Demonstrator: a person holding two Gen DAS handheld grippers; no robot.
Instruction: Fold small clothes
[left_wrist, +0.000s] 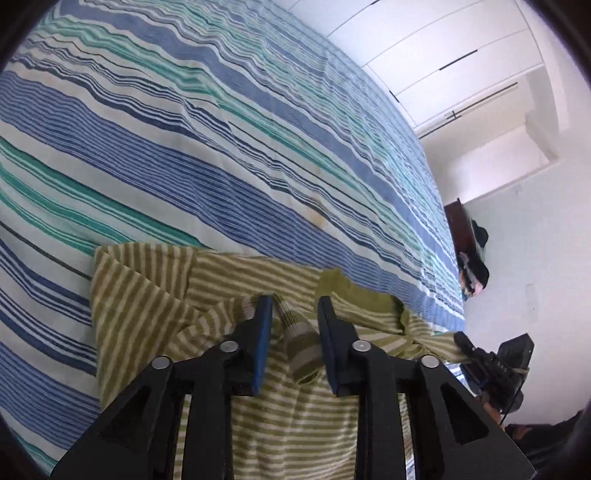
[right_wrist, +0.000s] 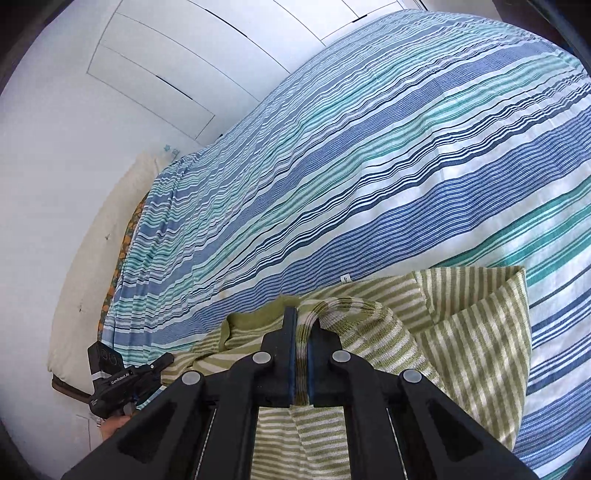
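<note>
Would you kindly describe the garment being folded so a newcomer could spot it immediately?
Find the bed's blue-and-teal striped bedspread. On its near edge lies the small shirt, the only item with narrow olive-green and cream stripes and a solid olive collar.

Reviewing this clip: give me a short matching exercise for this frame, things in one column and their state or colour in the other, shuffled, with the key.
Column 1
1. left gripper
2. right gripper
3. striped shirt
4. bedspread
5. wardrobe doors

Column 2
A. white, behind the bed
B. blue, teal and white stripes
C. jaws apart, a rolled bit of fabric between them
D. green and cream, lying on the bed
E. shut on a fold of fabric

Pairs: 1-C, 2-E, 3-D, 4-B, 5-A
</note>
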